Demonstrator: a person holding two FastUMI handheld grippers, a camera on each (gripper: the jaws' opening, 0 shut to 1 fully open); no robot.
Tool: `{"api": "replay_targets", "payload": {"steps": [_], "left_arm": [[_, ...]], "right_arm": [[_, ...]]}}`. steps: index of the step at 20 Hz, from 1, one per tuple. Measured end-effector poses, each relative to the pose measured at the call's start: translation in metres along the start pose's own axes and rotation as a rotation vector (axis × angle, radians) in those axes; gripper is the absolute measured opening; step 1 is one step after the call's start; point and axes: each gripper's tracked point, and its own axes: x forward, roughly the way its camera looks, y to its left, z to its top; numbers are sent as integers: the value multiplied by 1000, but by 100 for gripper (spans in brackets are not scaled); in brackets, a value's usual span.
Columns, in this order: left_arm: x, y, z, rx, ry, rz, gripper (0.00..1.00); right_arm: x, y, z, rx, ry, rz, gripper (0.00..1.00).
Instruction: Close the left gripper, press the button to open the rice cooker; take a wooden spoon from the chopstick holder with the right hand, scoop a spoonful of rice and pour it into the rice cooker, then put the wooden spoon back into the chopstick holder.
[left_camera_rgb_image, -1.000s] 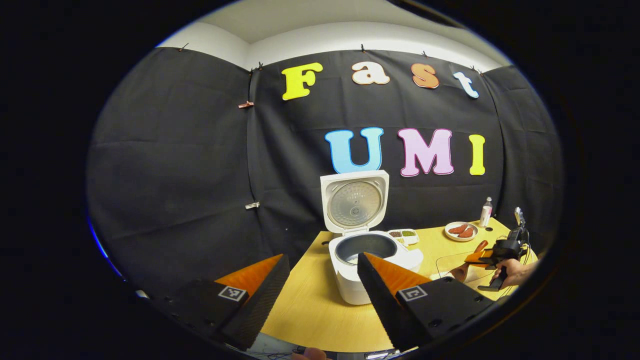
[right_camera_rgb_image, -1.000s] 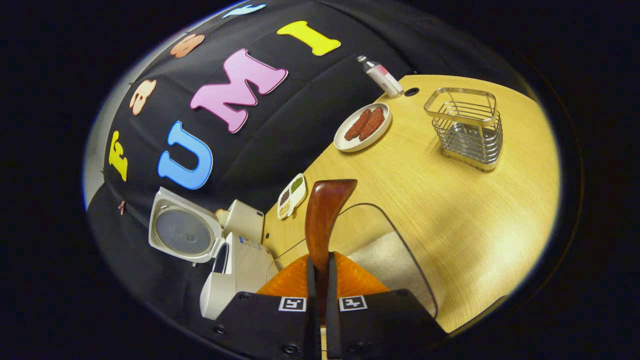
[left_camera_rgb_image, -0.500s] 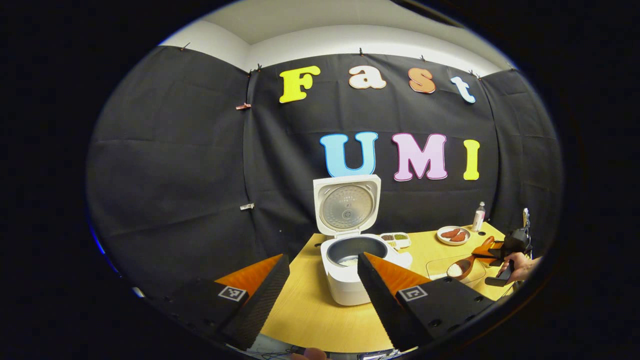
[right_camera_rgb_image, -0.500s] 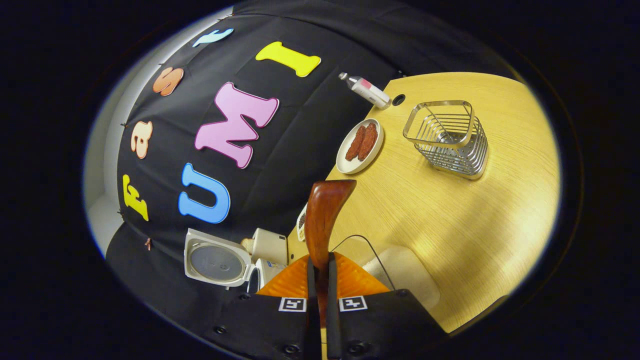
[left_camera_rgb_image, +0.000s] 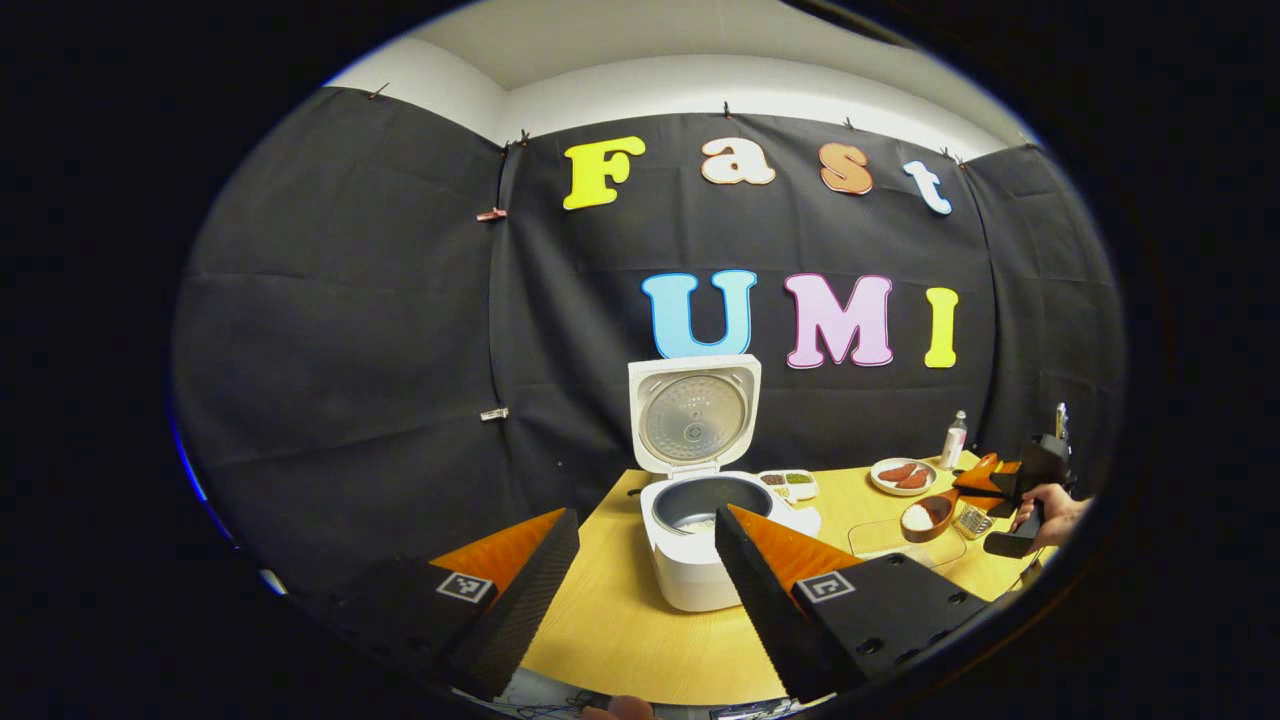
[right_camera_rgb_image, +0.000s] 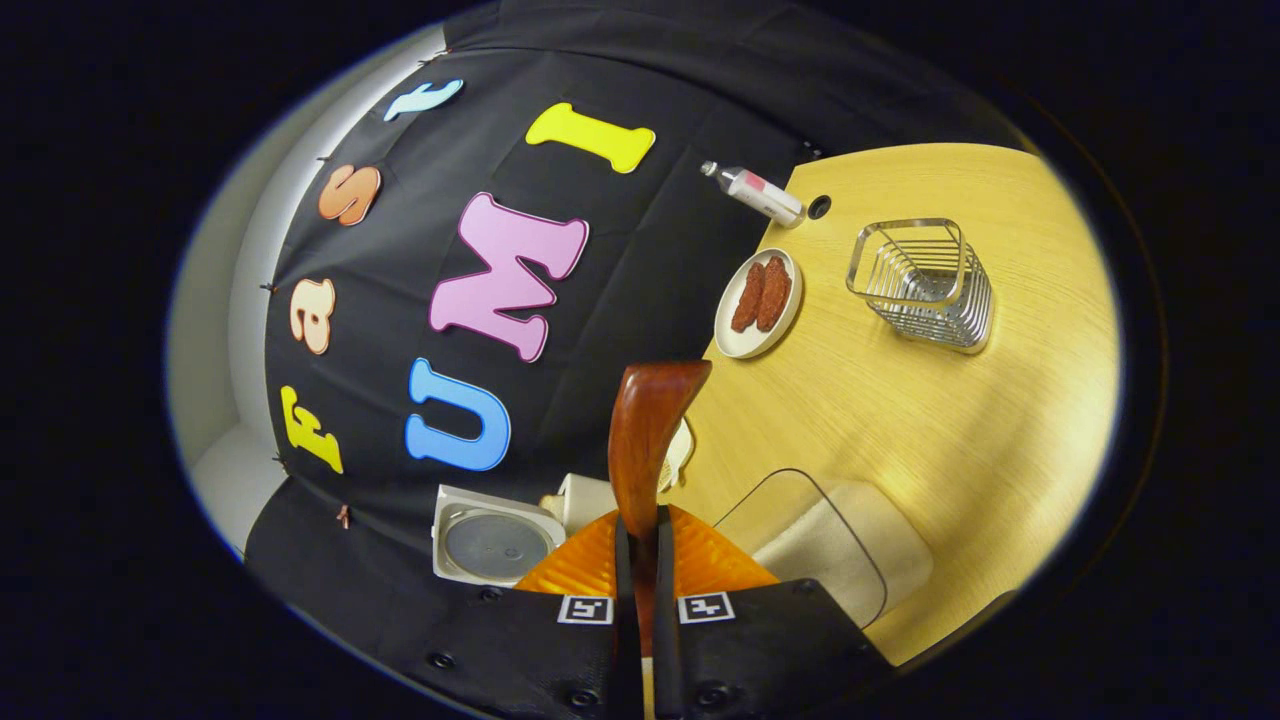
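Observation:
The white rice cooker (left_camera_rgb_image: 690, 575) stands on the table with its lid (left_camera_rgb_image: 693, 415) raised and a little rice in the pot. My left gripper (left_camera_rgb_image: 648, 514) hovers in front of it, open and holding nothing. At the far right a hand (left_camera_rgb_image: 1048, 503) holds my right gripper (left_camera_rgb_image: 985, 486) above the clear rice container (left_camera_rgb_image: 905, 540). The wooden spoon's bowl (left_camera_rgb_image: 925, 517) carries white rice. In the right gripper view, my right gripper (right_camera_rgb_image: 640, 522) is shut on the wooden spoon (right_camera_rgb_image: 648, 430), whose handle sticks up between the fingers. The wire chopstick holder (right_camera_rgb_image: 925, 285) stands beyond, with the cooker lid (right_camera_rgb_image: 495, 545) low on the left.
A plate of reddish food (right_camera_rgb_image: 760, 303) and a small bottle (right_camera_rgb_image: 760, 192) sit near the booth wall. A small tray of beans (left_camera_rgb_image: 790, 483) lies right of the cooker. The rice container (right_camera_rgb_image: 830, 545) is just below my right gripper on the wooden table (right_camera_rgb_image: 1000, 420).
My right gripper has lifted the spoon, loaded with rice, up out of the container. The left gripper has drawn back slightly from the cooker and stays open.

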Motion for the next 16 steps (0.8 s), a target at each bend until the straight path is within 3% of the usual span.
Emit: {"api": "replay_targets", "payload": {"steps": [5,6,7,16], "left_arm": [[4,3,-6,-32,13,-10,94],[6,4,-6,-37,12,-9,94],[7,6,-7,-42,13,-8,94],[27,13,-21,-97,36,-10,94]], "right_arm": [[6,59,-22,22,37,56,9],[8,72,-27,31,43,72,13],[12,85,-32,43,50,84,9],[70,172,-102,27,112,158,9]]}}
